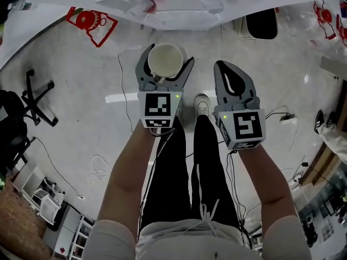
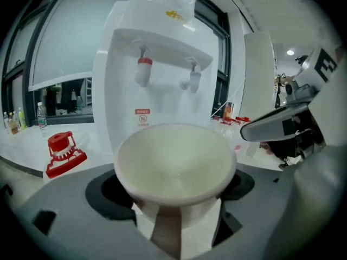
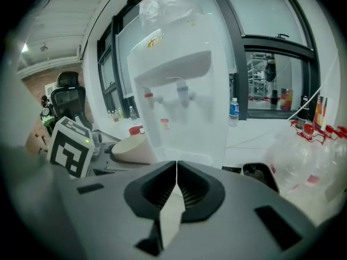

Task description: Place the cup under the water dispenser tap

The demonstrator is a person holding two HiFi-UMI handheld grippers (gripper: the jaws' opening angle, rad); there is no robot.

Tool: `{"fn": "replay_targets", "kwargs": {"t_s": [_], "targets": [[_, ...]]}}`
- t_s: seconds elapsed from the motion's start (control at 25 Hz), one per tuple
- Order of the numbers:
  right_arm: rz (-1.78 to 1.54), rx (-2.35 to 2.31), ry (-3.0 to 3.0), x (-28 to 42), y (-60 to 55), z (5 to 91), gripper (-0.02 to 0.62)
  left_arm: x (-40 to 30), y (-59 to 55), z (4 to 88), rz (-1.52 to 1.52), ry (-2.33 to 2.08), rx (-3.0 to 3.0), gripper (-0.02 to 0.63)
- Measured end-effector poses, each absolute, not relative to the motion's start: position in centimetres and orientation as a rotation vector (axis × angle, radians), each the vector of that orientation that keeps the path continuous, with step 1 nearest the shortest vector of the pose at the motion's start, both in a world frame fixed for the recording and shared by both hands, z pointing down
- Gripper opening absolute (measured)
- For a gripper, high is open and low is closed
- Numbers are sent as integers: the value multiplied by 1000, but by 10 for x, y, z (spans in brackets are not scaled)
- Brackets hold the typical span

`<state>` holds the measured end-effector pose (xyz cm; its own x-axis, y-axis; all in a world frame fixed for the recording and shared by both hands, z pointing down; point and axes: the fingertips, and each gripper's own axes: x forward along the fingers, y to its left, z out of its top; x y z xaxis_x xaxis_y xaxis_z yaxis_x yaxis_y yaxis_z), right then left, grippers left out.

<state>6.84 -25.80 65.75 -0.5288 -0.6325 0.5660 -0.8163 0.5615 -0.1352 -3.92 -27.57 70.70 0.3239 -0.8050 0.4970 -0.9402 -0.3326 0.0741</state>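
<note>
1. The left hand-held gripper holds the cup, with one jaw on each side of the cup's wall. The cup stands upright with its mouth open upward and looks empty inside.
2. The right hand-held gripper is pressed closed with its jaws meeting and nothing between them. In the head view it hangs just beside the cup, on the cup's right and a little farther back toward the person.
3. The water dispenser stands straight ahead of the left hand-held gripper and faces it. Its red tap and pale tap sit side by side under the overhang, both higher than the cup's rim.
4. In the left gripper view the cup's centre falls between the two taps, somewhat nearer the pale one. Which tap is meant cannot be told.
5. In the head view the cup is short of the dispenser's ribbed drip tray. It is held in the air in front of the tray, and the two are apart.
6. My judgement is that the coming move is a forward carry along the left hand-held gripper's own line. It needs a small sideways shift toward the chosen tap, and the cup's long axis should stay vertical so that the mouth ends directly below the spout.
7. The left hand does this work, because the right is not needed for the placement.
</note>
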Motion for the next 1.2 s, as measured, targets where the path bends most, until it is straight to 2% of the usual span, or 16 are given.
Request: {"fn": "replay_targets", "kwargs": {"t_s": [0.56, 1.2], "targets": [[513, 1113, -2396, 51, -264, 668, 28, -46, -344, 730, 507, -1623, 2257, 456], [571, 1063, -2355, 72, -239, 680, 28, -55, -384, 737, 528, -1711, 2293, 456]]}}
